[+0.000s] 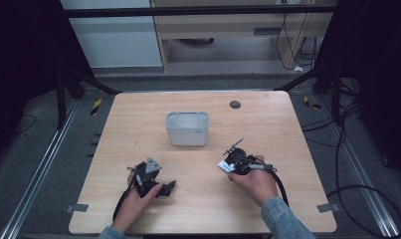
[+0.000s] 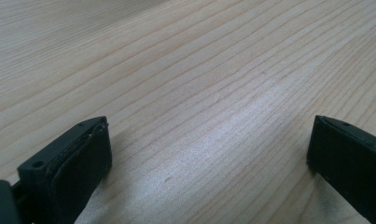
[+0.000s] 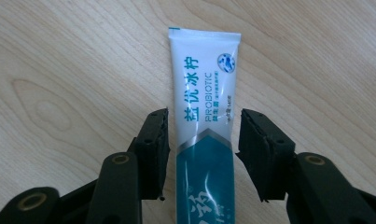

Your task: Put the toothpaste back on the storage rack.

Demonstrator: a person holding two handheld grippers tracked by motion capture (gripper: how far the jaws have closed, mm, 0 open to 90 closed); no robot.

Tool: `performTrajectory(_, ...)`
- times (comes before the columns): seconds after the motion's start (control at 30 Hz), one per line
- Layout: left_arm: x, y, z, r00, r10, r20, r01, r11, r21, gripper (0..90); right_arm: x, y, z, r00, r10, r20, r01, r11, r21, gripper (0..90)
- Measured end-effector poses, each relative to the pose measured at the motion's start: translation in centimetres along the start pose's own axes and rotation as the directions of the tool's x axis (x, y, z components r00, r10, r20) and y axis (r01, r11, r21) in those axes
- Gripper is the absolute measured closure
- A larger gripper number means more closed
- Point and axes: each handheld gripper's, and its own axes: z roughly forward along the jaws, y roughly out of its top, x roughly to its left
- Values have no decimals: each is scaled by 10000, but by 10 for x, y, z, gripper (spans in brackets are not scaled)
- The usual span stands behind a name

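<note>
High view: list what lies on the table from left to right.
Left gripper → grey bin → toothpaste tube → right gripper's hand. The small dark disc sits far back, above the tube.

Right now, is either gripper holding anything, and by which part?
Nothing is gripped yet. The right gripper straddles the toothpaste tube at mid-body, gaps showing beside both jaws. The left gripper is open over bare table.

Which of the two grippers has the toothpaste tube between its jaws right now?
The right gripper: its black jaws flank the white-and-teal toothpaste tube. The left gripper has bare wooden table between its jaws.
</note>
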Motion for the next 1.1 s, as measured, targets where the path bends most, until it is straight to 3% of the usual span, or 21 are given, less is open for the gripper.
performTrajectory(0.4,0,0,0,10000,3,5,-3,10000,1,0,-7,-3,10,9989,255,-390,-243,9992,325,560)
performTrajectory(1.1,0,0,0,10000,11,11,-11,10000,1,0,-7,-2,15,9983,436,-382,-417,9979,487,607)
